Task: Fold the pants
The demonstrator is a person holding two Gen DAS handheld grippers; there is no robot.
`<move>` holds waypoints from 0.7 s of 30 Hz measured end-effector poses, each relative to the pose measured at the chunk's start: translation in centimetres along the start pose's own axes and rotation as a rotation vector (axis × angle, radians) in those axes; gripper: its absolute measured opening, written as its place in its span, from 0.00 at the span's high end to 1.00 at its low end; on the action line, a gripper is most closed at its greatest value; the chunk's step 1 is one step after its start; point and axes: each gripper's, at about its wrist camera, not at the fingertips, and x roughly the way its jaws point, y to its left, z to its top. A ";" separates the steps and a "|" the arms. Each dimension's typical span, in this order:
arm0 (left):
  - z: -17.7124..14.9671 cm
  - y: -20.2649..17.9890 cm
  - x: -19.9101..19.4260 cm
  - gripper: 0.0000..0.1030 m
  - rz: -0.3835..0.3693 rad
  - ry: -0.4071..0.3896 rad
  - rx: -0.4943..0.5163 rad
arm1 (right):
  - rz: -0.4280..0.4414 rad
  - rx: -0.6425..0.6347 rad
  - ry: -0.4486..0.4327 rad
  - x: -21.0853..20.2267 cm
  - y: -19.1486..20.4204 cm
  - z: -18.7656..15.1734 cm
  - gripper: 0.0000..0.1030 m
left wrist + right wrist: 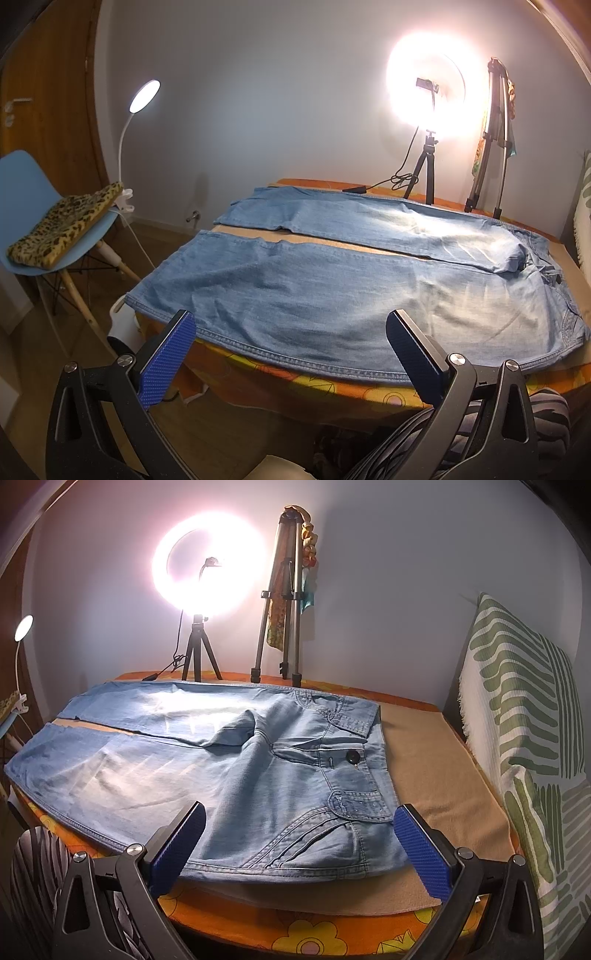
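Lying flat and unfolded, a pair of light blue denim pants [332, 280] is spread across a table covered by an orange flowered cloth [295, 380], hems to the left, waistband to the right, legs parted by a narrow gap. At far left a pale blue plastic chair [33, 184] carries a leopard-print cushion [66, 229], with a white gooseneck lamp [144, 96] clipped beside it. The left gripper [291, 345] is held wide open over the near leg seam, nothing grasped. A lit ring light on a black tripod [207, 565] stands behind. The right gripper [300, 836] is held wide open over the waistband corner, empty. A black button [353, 756] is seen at the fly. A green-striped white throw [517, 716] hangs at far right.
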 end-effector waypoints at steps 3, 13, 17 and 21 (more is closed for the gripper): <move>0.1 0.1 0.0 0.01 -0.001 0.002 -0.002 | 0.000 0.000 -0.001 0.0 0.0 0.0 0.00; -0.1 0.9 0.3 0.01 -0.014 0.018 -0.037 | 0.002 -0.009 -0.003 -0.2 0.4 0.0 0.00; -0.3 1.2 0.3 0.01 -0.018 0.024 -0.047 | 0.000 -0.012 -0.001 -0.3 0.5 0.1 0.00; -0.4 1.3 0.2 0.01 -0.010 0.025 -0.056 | 0.002 -0.011 -0.002 -0.5 0.5 0.0 0.00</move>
